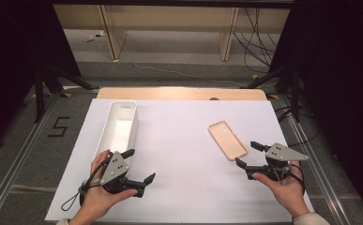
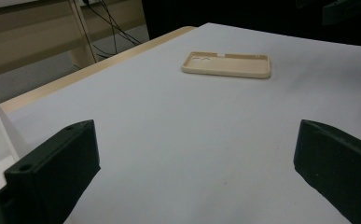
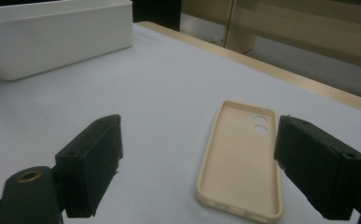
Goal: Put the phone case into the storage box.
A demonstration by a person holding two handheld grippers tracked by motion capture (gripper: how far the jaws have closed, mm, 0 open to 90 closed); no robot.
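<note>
Your right gripper [image 1: 252, 153] has its jaws spread with nothing between them, and the beige phone case [image 1: 227, 139] lies flat, open side up, just ahead of them on the white sheet [image 1: 184, 154] covering the table. Your left gripper [image 1: 139, 165] is also spread wide and pinches nothing, with the white bin [image 1: 119, 125] just beside its left jaw. Beyond the table's wooden far edge [image 1: 181, 93]: grey floor, loose cables [image 1: 256, 40], wooden furniture legs and dark curtains on both sides
</note>
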